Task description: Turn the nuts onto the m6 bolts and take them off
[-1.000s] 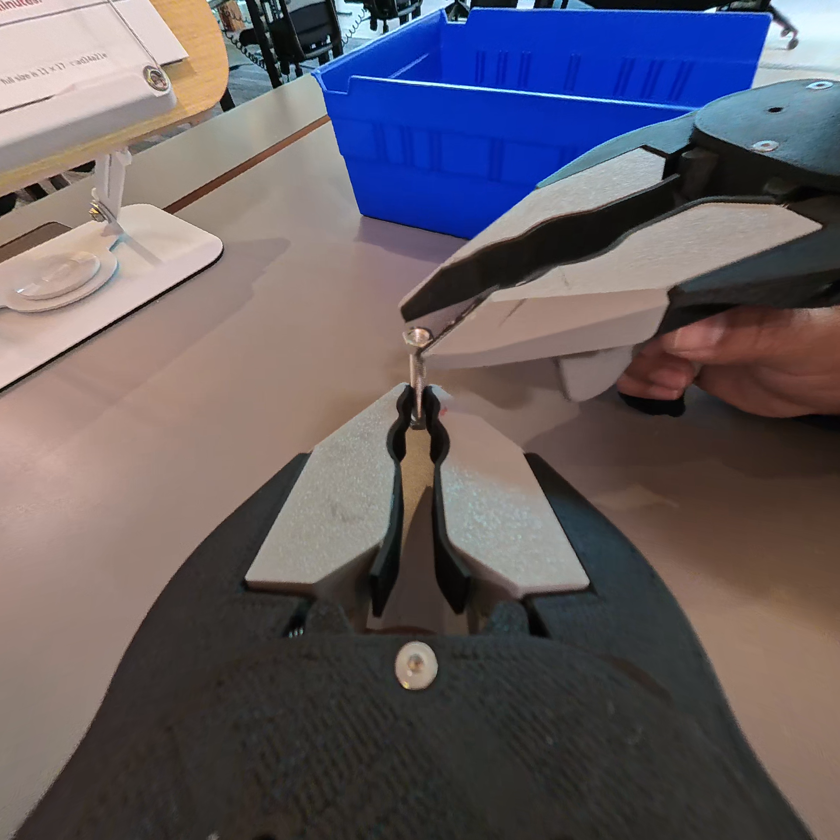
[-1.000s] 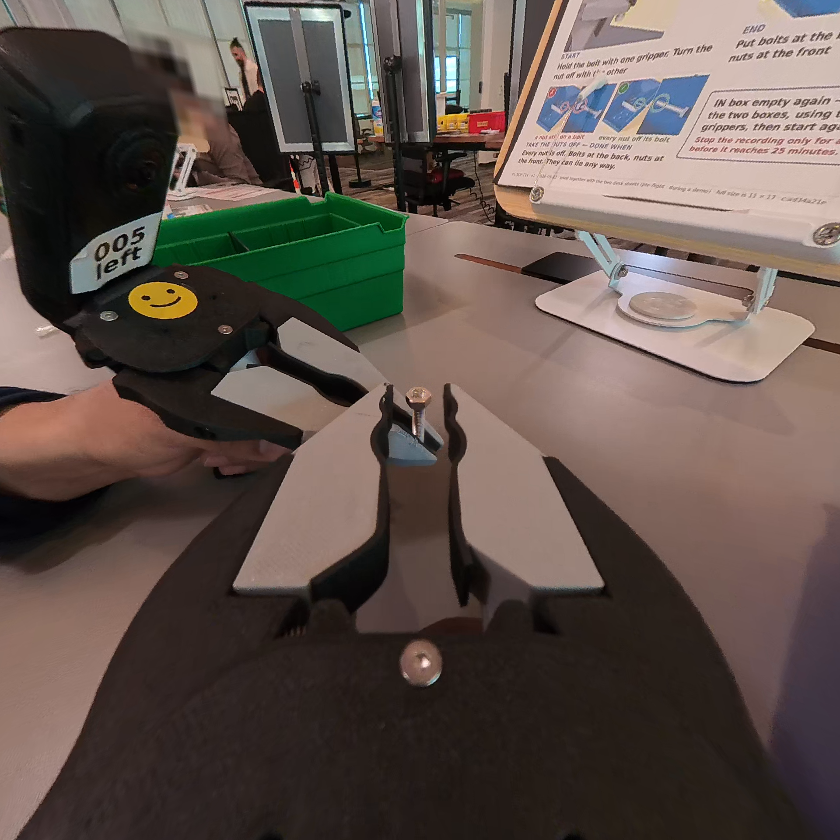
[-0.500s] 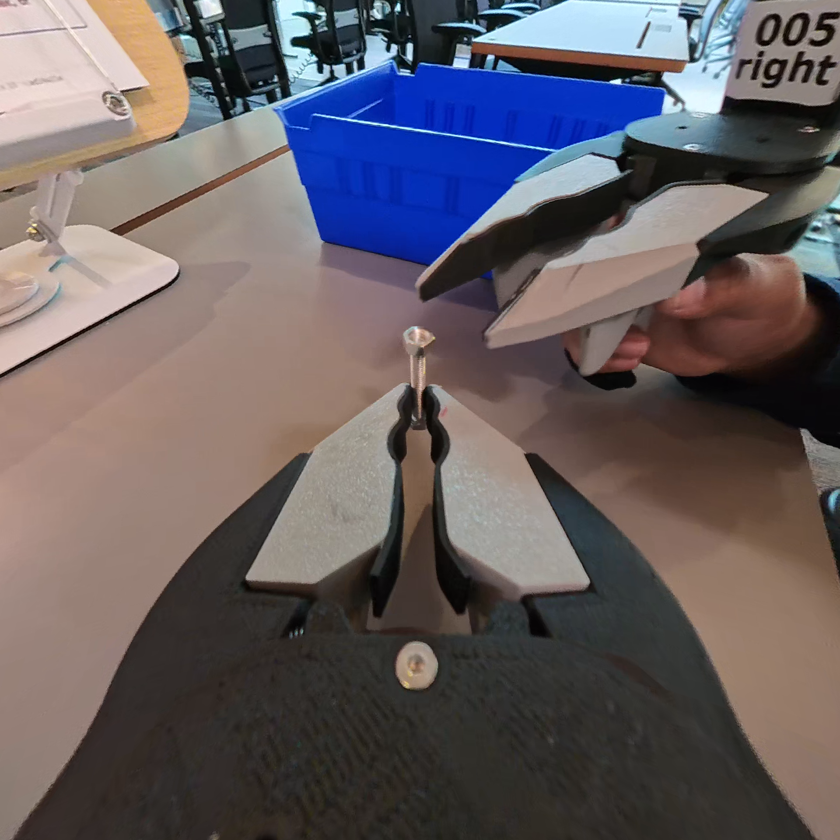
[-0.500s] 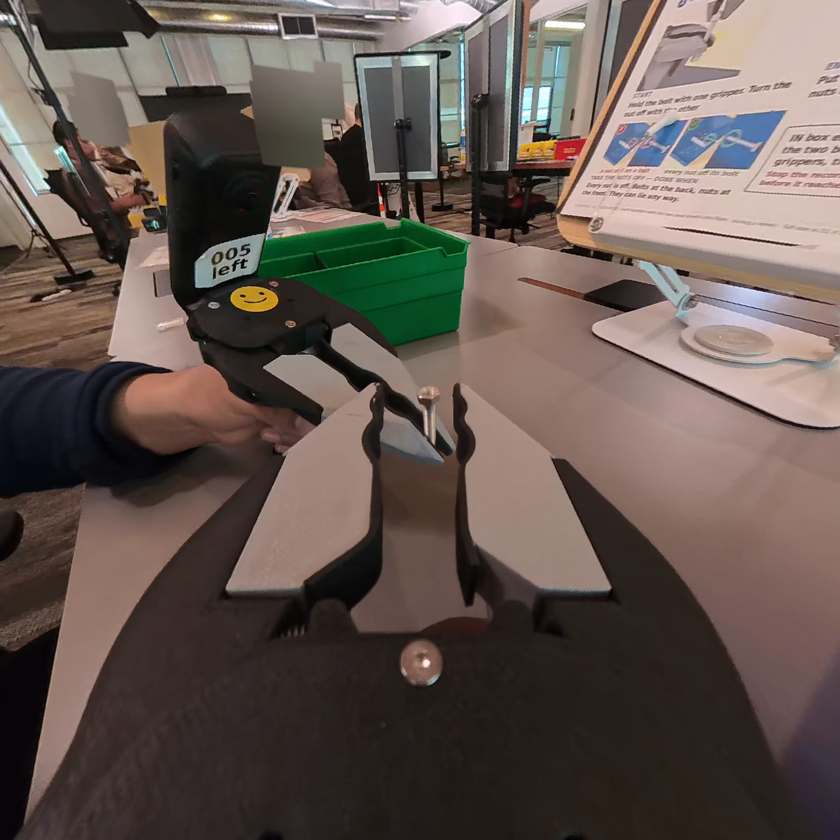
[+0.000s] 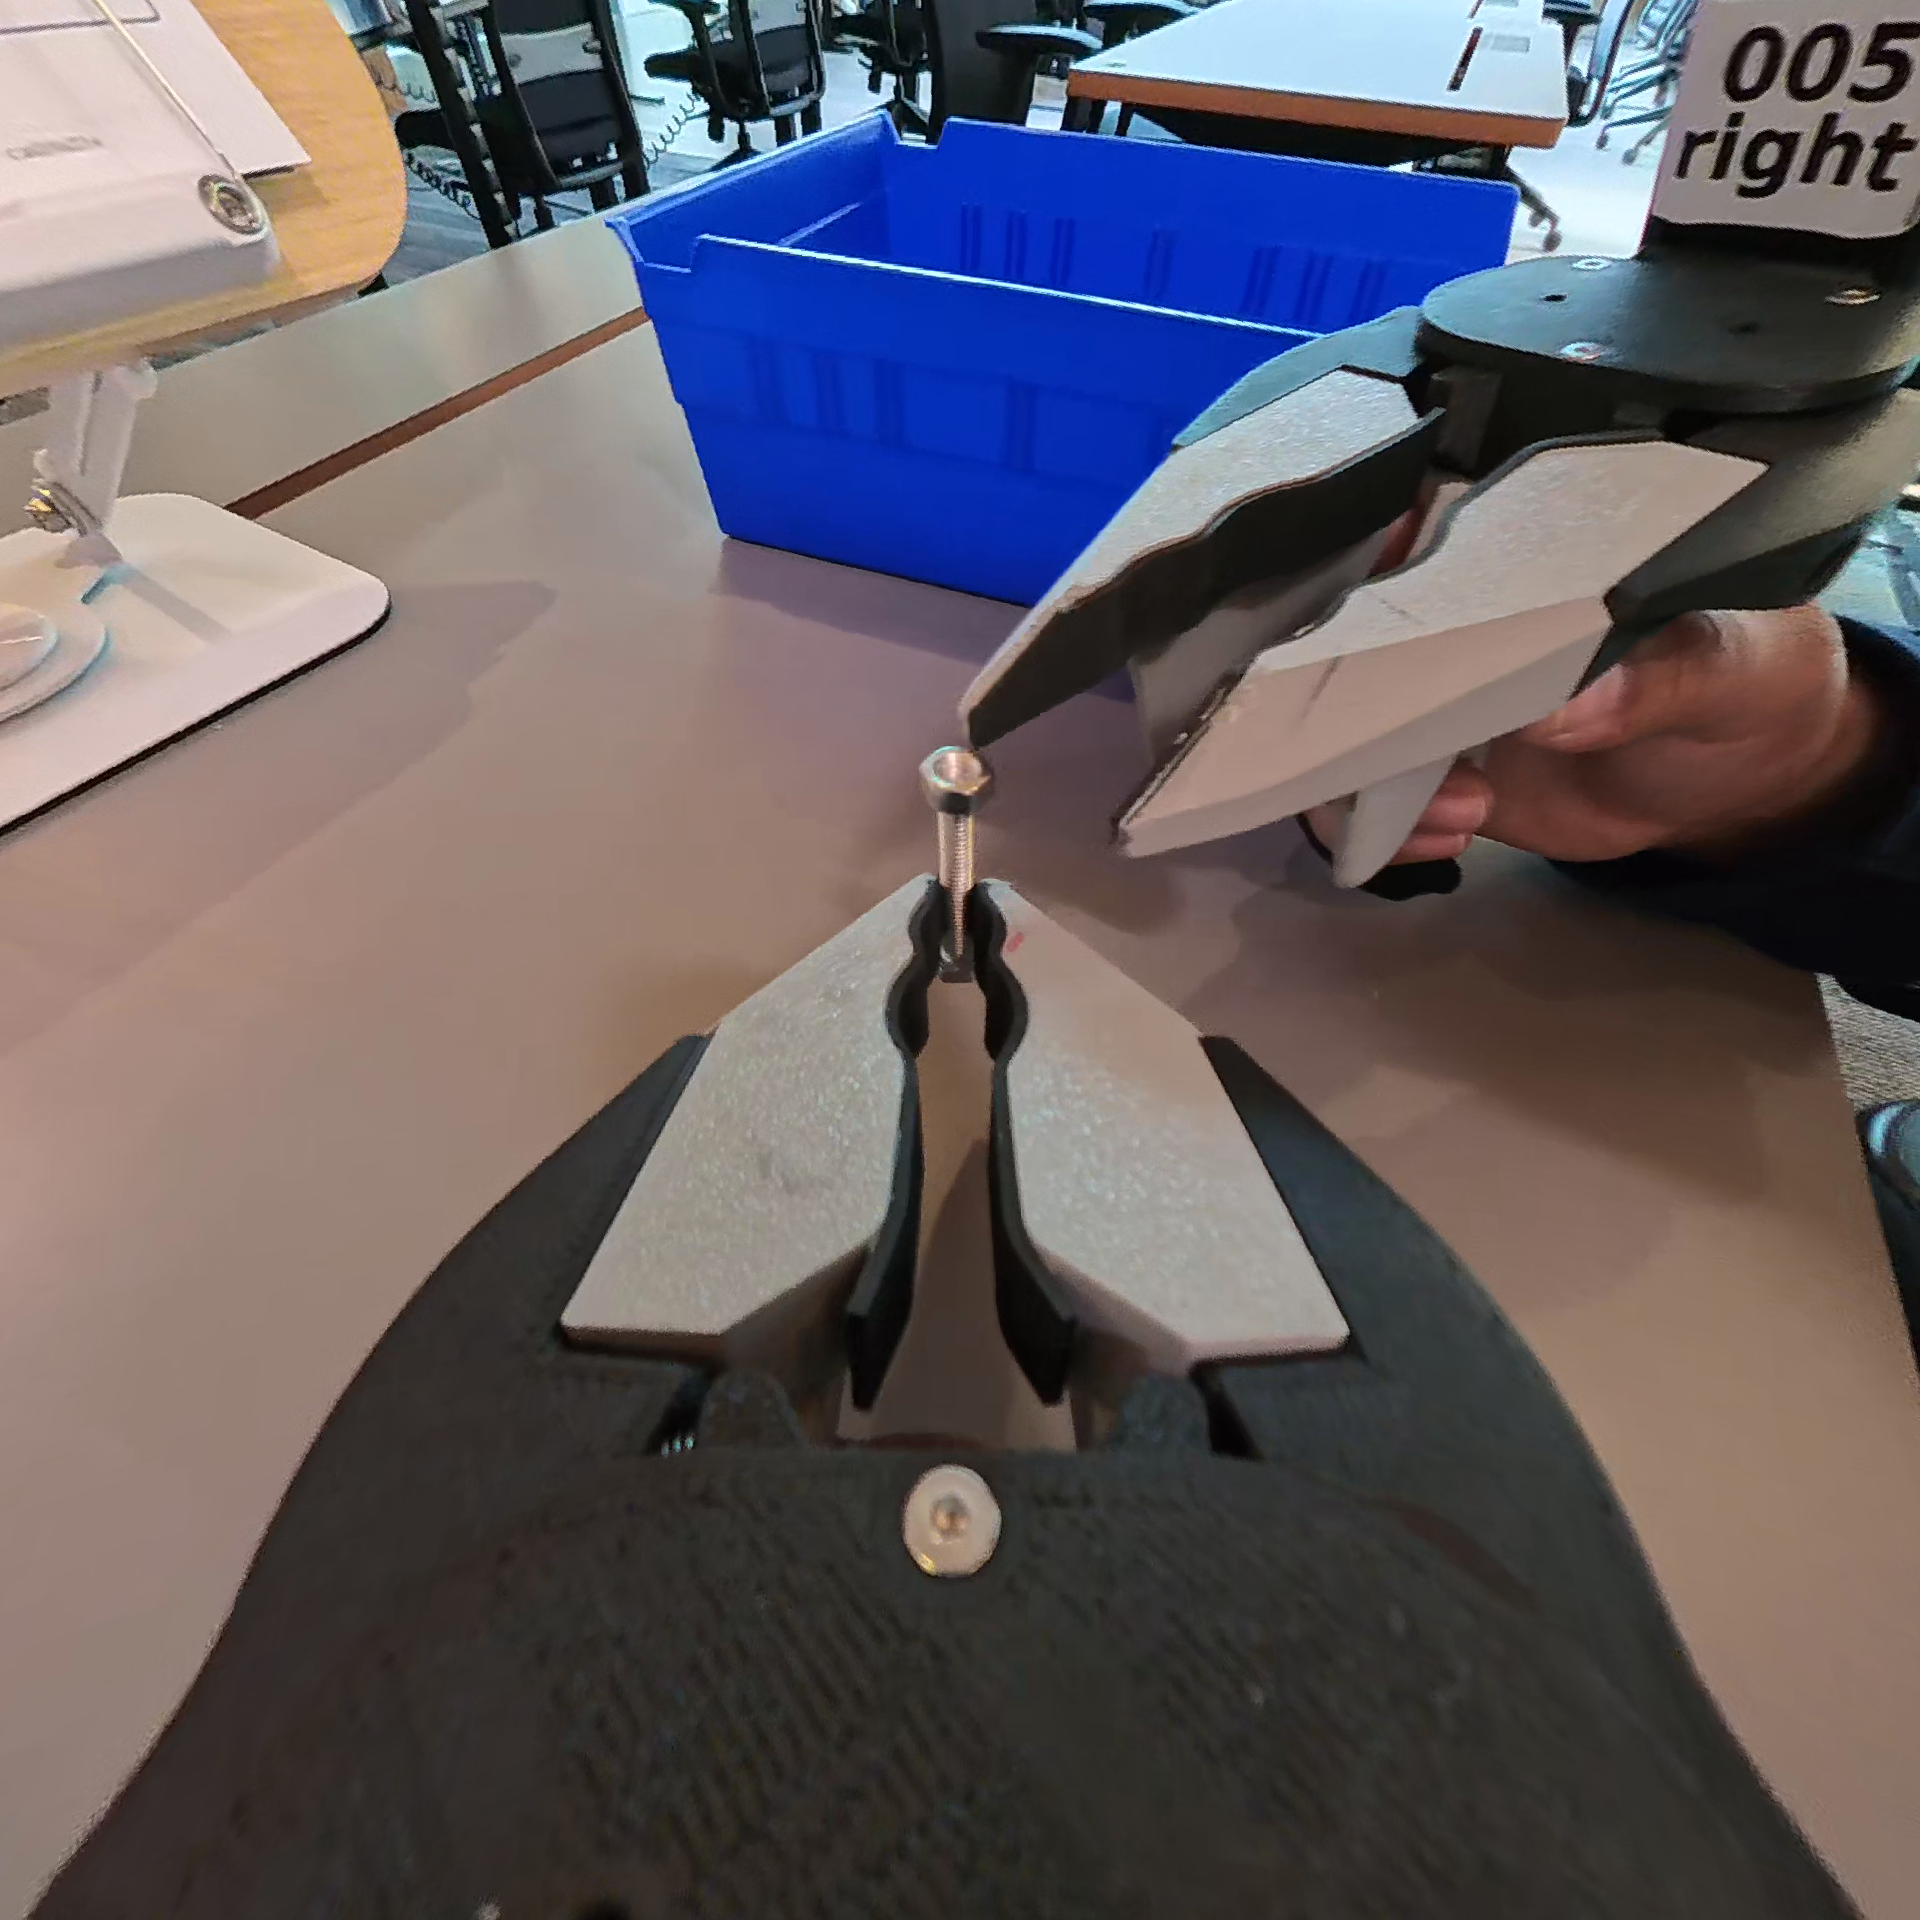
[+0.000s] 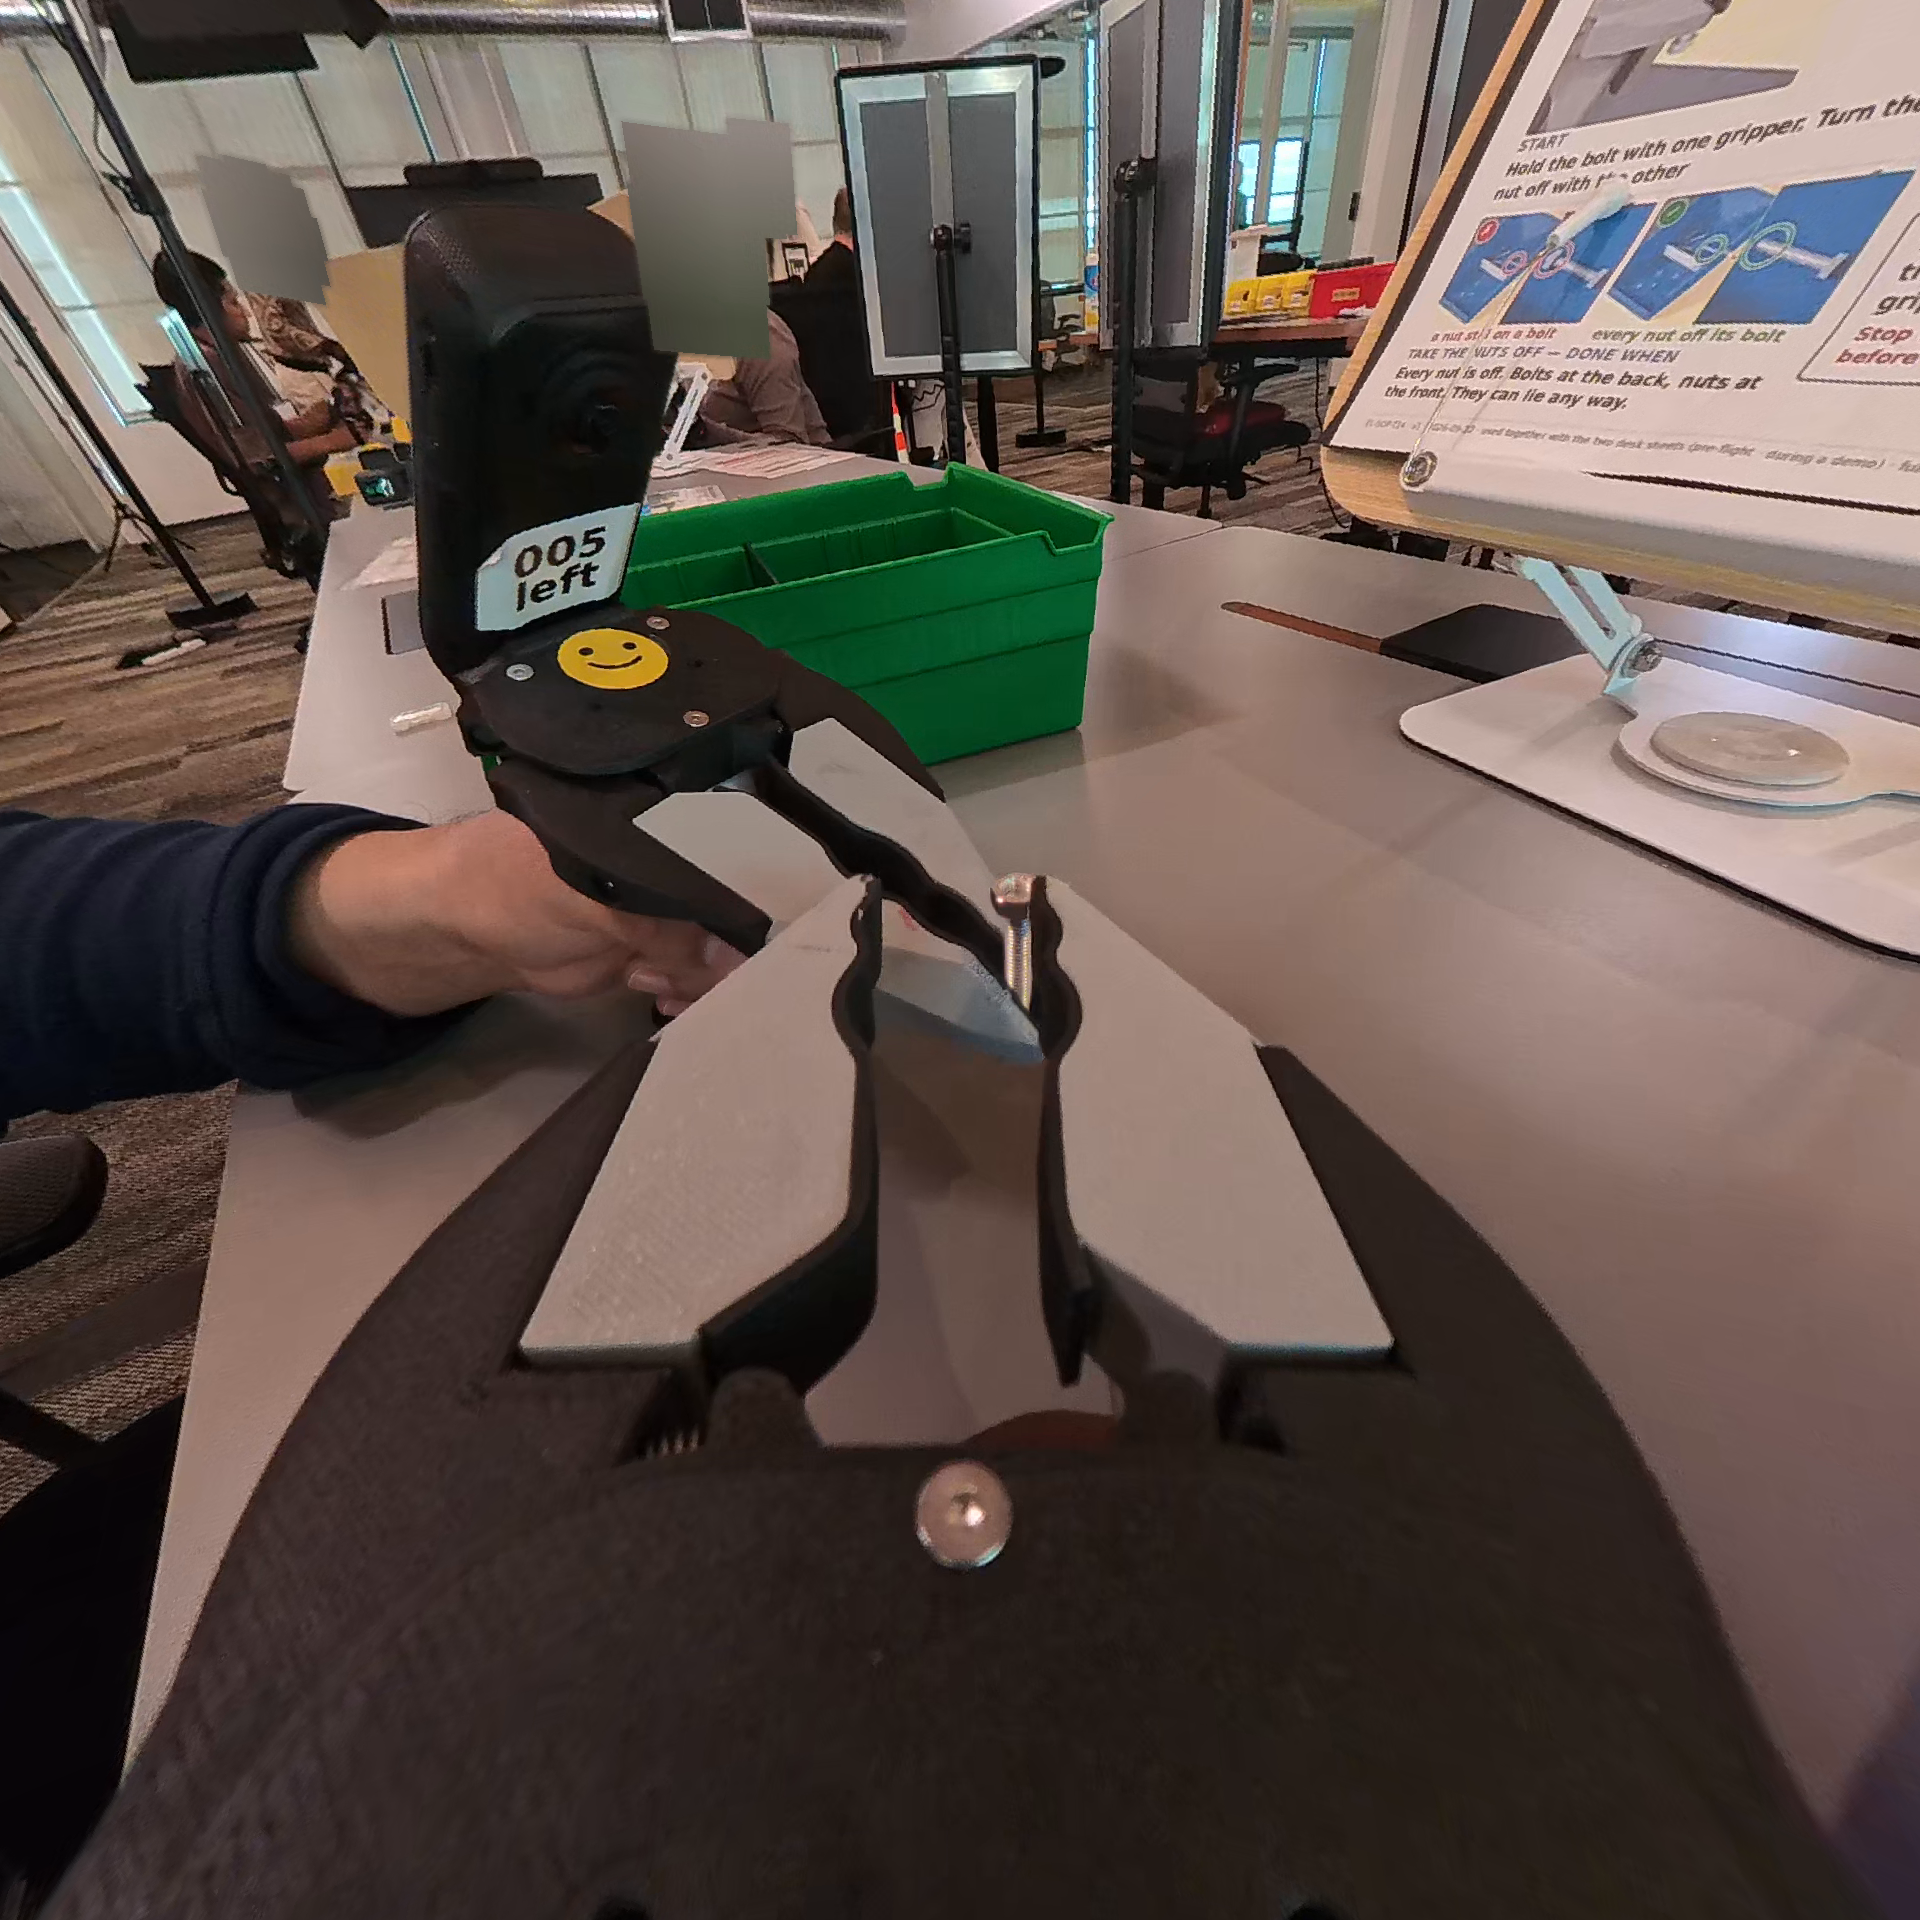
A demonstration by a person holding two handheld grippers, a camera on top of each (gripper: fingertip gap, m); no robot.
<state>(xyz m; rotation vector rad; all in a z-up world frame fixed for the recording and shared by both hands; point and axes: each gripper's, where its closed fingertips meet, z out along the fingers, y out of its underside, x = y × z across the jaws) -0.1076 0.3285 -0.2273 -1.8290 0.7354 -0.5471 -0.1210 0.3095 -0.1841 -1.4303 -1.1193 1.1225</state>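
My left gripper (image 5: 954, 920) is shut on the lower end of a silver M6 bolt (image 5: 954, 852) and holds it upright above the grey table (image 5: 520, 831). A hex nut (image 5: 956, 777) sits at the bolt's top end. My right gripper (image 5: 1049, 779) is open at the right, held by a hand, and its upper fingertip (image 5: 977, 727) touches the nut. In the right wrist view the bolt (image 6: 1018, 951) and nut (image 6: 1013, 891) stand between my open right gripper's (image 6: 956, 899) fingers, close to the right one. The left gripper (image 6: 1013, 1023) reaches in from the left.
A blue bin (image 5: 1039, 416) stands behind the bolt at the far right. A green divided bin (image 6: 935, 623) stands behind the left gripper. A white instruction board on a stand (image 6: 1662, 779) is at the far side. People sit in the background. Left tips to right tips: about 5 centimeters.
A second ago my right gripper was nearly closed around the nut. It then opened and pulled back to the right. Now it is back at the nut, still open. The left gripper kept its hold.
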